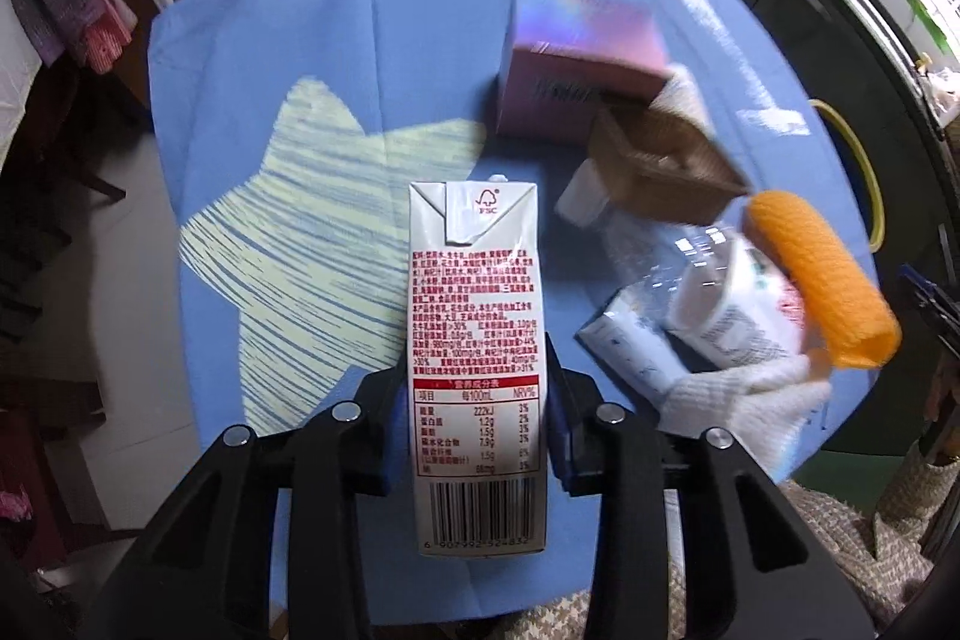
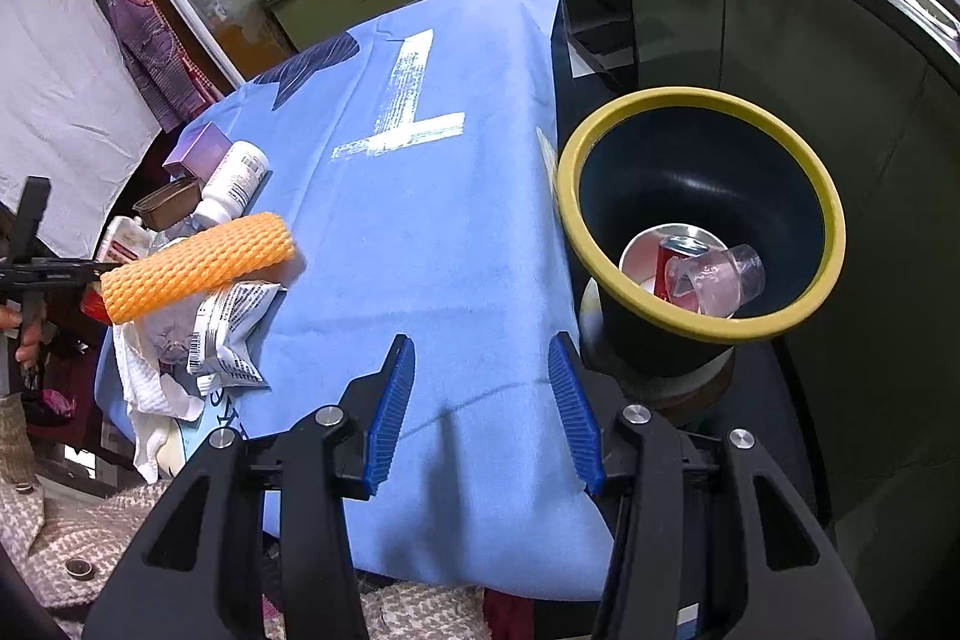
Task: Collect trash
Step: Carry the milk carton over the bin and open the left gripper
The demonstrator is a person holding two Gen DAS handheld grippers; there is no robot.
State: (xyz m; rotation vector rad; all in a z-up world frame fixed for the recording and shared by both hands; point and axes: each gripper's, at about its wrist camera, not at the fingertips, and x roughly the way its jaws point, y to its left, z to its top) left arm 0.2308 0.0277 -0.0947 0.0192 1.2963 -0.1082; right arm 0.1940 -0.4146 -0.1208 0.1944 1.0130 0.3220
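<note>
My left gripper (image 1: pixel 477 400) is shut on a white drink carton (image 1: pixel 477 340) with red print; its blue pads press both sides, and it hangs just above the blue tablecloth (image 1: pixel 300 40). To the carton's right lies a trash pile: an orange foam net (image 1: pixel 822 274), a clear bottle, a white tube (image 1: pixel 630 340), a brown tray (image 1: pixel 660 166) and a pink box (image 1: pixel 576 64). My right gripper (image 2: pixel 483 358) is open and empty over the cloth's near edge, beside the dark bin (image 2: pixel 696 100) with a yellow rim. A can and a clear cup (image 2: pixel 720 274) lie in the bin.
In the right wrist view the pile sits at the table's left: orange net (image 2: pixel 198 265), white pill bottle (image 2: pixel 234 184), crumpled packet (image 2: pixel 231 328), white cloth (image 2: pixel 144 382). Green kitchen cabinets (image 2: pixel 750 10) stand behind the bin. A person's hand (image 2: pixel 24 340) shows at the left edge.
</note>
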